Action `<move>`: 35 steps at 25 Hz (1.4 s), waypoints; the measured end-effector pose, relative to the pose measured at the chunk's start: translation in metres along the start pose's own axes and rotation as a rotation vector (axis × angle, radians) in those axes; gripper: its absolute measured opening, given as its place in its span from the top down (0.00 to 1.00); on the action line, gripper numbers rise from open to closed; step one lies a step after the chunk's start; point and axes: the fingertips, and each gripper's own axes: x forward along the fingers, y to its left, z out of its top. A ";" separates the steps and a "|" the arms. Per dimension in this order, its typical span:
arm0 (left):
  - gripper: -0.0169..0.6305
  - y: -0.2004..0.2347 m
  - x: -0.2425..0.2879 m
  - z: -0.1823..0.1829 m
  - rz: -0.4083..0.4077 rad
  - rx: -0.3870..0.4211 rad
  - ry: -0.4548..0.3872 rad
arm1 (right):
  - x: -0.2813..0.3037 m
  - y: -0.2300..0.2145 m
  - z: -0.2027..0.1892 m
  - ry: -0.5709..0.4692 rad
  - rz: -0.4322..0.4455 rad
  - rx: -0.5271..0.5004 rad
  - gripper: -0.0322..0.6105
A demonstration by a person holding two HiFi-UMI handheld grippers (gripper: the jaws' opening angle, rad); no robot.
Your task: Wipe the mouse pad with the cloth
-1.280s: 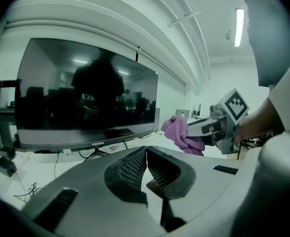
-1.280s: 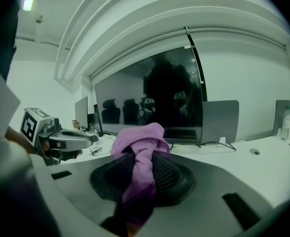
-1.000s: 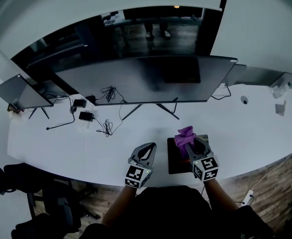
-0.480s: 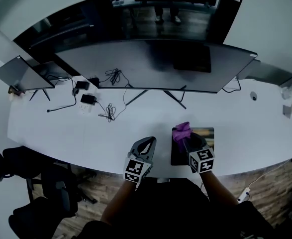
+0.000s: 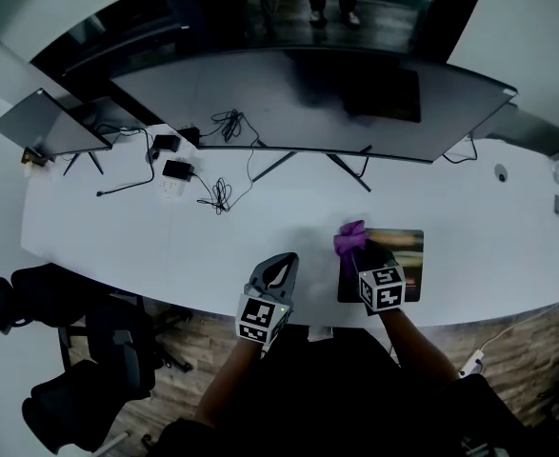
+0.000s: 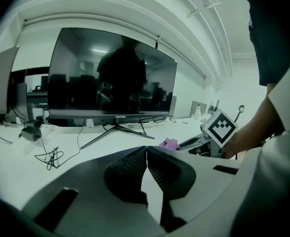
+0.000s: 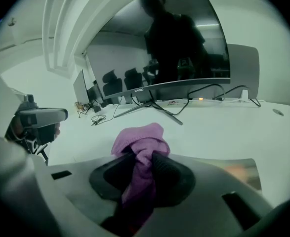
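A dark mouse pad (image 5: 403, 255) lies near the table's front edge, right of centre; its far right corner (image 7: 243, 169) shows past the jaws in the right gripper view. My right gripper (image 5: 359, 248) is shut on a bunched purple cloth (image 5: 349, 238) (image 7: 137, 143) over the pad's left end. The cloth sticks out ahead of the jaws. My left gripper (image 5: 281, 269) (image 6: 145, 154) hovers over the bare table left of the pad, jaws shut with nothing between them. From the left gripper view the cloth (image 6: 169, 143) and the right gripper's marker cube (image 6: 220, 127) appear to the right.
A wide curved monitor (image 5: 308, 98) on a splayed stand spans the back of the white table (image 5: 117, 246). A second screen (image 5: 46, 127) stands at far left, with adapters and loose cables (image 5: 212, 193) beside it. Office chairs (image 5: 60, 350) sit below the table's left edge.
My right gripper has drawn the cloth left across the pad toward its left end. The left gripper has kept its place.
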 end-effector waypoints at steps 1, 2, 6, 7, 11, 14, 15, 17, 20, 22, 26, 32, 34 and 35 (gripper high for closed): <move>0.94 0.000 -0.001 -0.001 -0.001 -0.001 0.004 | 0.002 0.000 -0.002 0.009 -0.009 -0.003 0.78; 0.94 0.000 -0.001 -0.003 -0.005 -0.001 0.009 | 0.005 0.000 -0.003 0.018 -0.018 -0.006 0.78; 0.94 -0.005 0.000 -0.005 -0.021 0.011 0.021 | 0.010 -0.003 -0.008 0.043 -0.040 -0.021 0.78; 0.94 -0.005 0.000 -0.005 -0.020 0.012 0.020 | 0.011 -0.003 -0.008 0.047 -0.044 -0.026 0.78; 0.94 0.007 -0.004 -0.001 0.009 -0.004 0.007 | 0.013 -0.005 -0.009 0.059 -0.060 -0.030 0.78; 0.94 0.015 -0.007 0.000 0.024 0.000 0.005 | 0.011 -0.007 -0.010 0.071 -0.076 -0.036 0.78; 0.94 0.016 -0.006 0.001 0.028 0.003 0.004 | 0.010 -0.008 -0.010 0.072 -0.081 -0.038 0.78; 0.94 0.017 -0.005 0.002 0.031 0.008 0.002 | 0.008 -0.013 -0.010 0.073 -0.092 -0.041 0.78; 0.94 0.015 -0.005 0.000 0.035 0.005 0.006 | 0.004 -0.021 -0.011 0.076 -0.107 -0.040 0.78; 0.94 0.013 -0.005 -0.004 0.035 -0.005 0.015 | 0.000 -0.026 -0.012 0.077 -0.117 -0.037 0.78; 0.94 0.005 -0.001 -0.006 0.026 -0.012 0.018 | -0.007 -0.039 -0.014 0.076 -0.140 -0.033 0.78; 0.94 -0.007 0.011 -0.009 0.009 -0.017 0.031 | -0.017 -0.056 -0.018 0.084 -0.163 -0.037 0.78; 0.94 -0.008 0.013 -0.007 0.007 -0.015 0.026 | -0.022 -0.063 -0.019 0.086 -0.175 -0.037 0.78; 0.94 -0.009 0.014 -0.007 0.005 -0.013 0.029 | -0.025 -0.068 -0.020 0.085 -0.183 -0.034 0.78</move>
